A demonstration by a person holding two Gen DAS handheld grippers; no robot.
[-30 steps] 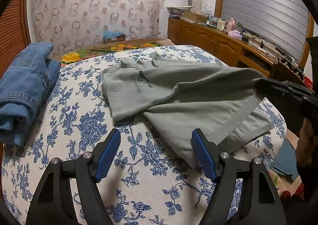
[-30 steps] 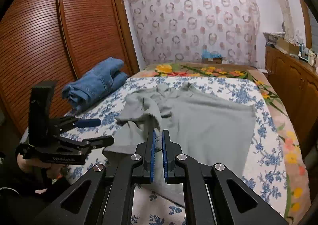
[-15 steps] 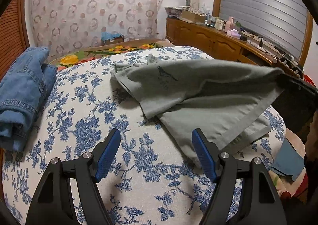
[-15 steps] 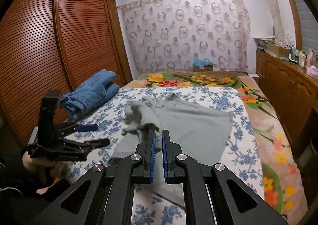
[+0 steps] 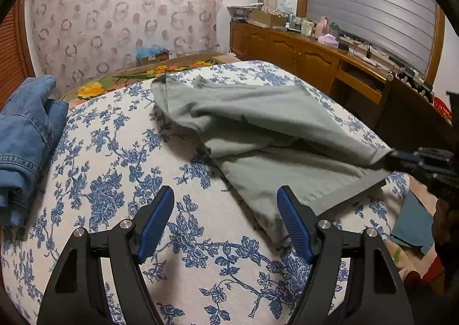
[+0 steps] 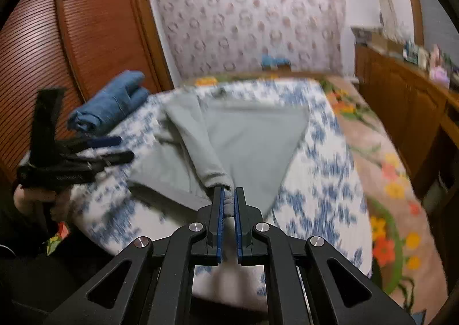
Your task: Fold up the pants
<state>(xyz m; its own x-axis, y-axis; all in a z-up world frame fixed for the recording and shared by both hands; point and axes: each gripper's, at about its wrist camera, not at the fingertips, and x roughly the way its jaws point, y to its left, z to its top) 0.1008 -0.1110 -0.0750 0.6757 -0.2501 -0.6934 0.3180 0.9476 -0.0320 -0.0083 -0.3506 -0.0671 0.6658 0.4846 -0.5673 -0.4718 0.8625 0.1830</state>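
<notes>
Grey pants (image 5: 272, 130) lie spread over a blue-flowered bedspread (image 5: 114, 181). In the right wrist view the pants (image 6: 252, 141) run up to my right gripper (image 6: 228, 196), which is shut on a bunched grey edge and holds it raised off the bed. My left gripper (image 5: 225, 210) is open and empty, low over the bedspread just left of the pants' near hem. It also shows in the right wrist view (image 6: 114, 150) at the left, open. The right gripper shows in the left wrist view (image 5: 401, 157) pinching the cloth at the right.
Folded blue jeans (image 5: 25, 135) sit at the bed's left side, next to a wooden wardrobe (image 6: 71, 38). A wooden sideboard (image 5: 315, 55) with clutter runs along the right. A flowered blanket (image 6: 387, 181) lies on the bed's right side.
My right gripper has pulled the grey cloth across toward the near right, dragging the pants over the bed. The right view is blurred by motion. The left gripper stays open, nearly still.
</notes>
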